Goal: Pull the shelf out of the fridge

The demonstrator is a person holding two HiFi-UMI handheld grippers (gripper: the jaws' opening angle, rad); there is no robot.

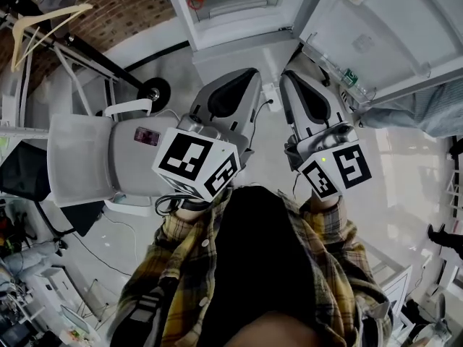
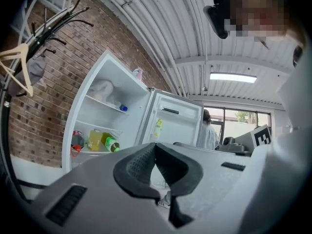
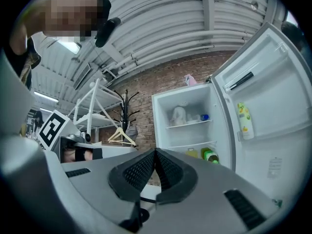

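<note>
The white fridge (image 1: 230, 19) stands open ahead, its door (image 1: 383, 35) swung to the right. In the left gripper view it holds an upper shelf (image 2: 105, 104) with a pale bag, and a lower shelf (image 2: 95, 151) with bottles. The right gripper view shows the same upper shelf (image 3: 190, 124) and lower shelf (image 3: 193, 146). My left gripper (image 1: 248, 76) (image 2: 156, 147) is shut and empty, well short of the fridge. Beside it, my right gripper (image 1: 289, 78) (image 3: 156, 153) is shut too, with nothing in it. Both point level at the fridge.
A white chair (image 1: 81, 157) stands close on the left. A coat stand with a wooden hanger (image 1: 45, 26) leans by the brick wall, and a small wheel (image 1: 155, 91) rests on the floor beyond the chair. A person (image 2: 208, 130) stands beyond the door.
</note>
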